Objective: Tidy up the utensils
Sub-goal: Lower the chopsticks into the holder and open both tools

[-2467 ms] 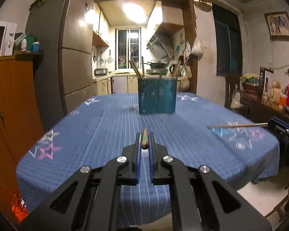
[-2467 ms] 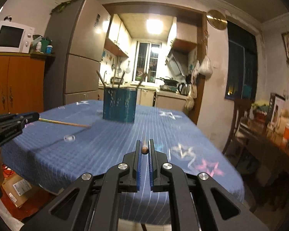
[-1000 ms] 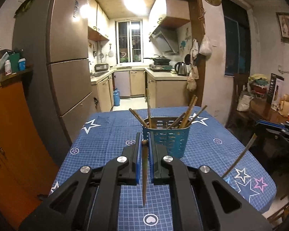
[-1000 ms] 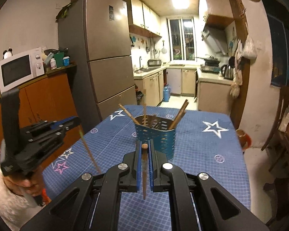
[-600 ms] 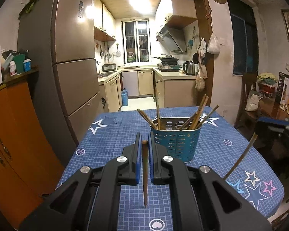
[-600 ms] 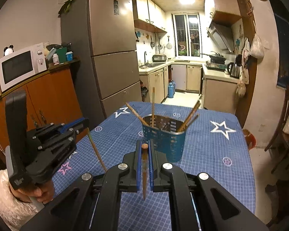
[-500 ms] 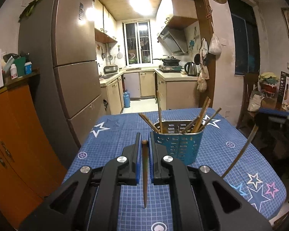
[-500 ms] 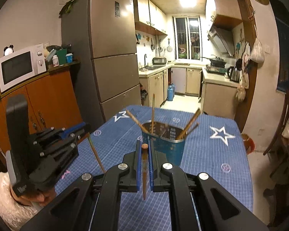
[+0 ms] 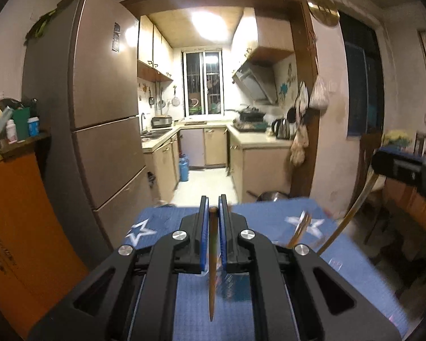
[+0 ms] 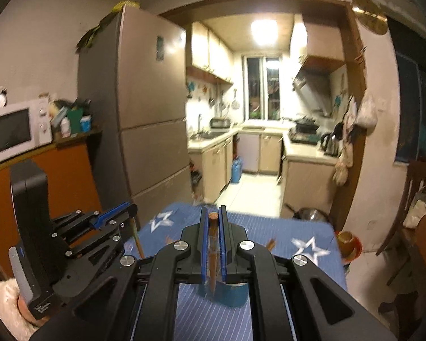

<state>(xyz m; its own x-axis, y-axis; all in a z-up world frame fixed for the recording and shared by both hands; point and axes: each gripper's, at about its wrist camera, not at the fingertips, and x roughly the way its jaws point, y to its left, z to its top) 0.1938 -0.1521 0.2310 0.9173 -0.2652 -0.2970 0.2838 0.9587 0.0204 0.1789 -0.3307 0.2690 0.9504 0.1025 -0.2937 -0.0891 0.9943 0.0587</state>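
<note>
The utensil holder (image 10: 224, 295) stands on the table (image 10: 298, 233), below the right gripper (image 10: 213, 227) — the left gripper (image 10: 110, 221) to its left. Beyond the table lies the kitchen doorway; left of the table, the refrigerator (image 10: 147, 125) — the microwave (image 10: 14, 133) further left.

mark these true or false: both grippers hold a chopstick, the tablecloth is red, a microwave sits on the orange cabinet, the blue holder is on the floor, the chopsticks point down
1. Both the left gripper and the right gripper are shut on a chopstick. True.
2. The tablecloth is red. False: it is blue with white stars.
3. A microwave sits on the orange cabinet. True.
4. The blue holder is on the floor. False: it stands on the tablecloth.
5. The left chopstick and right chopstick point down. True.
</note>
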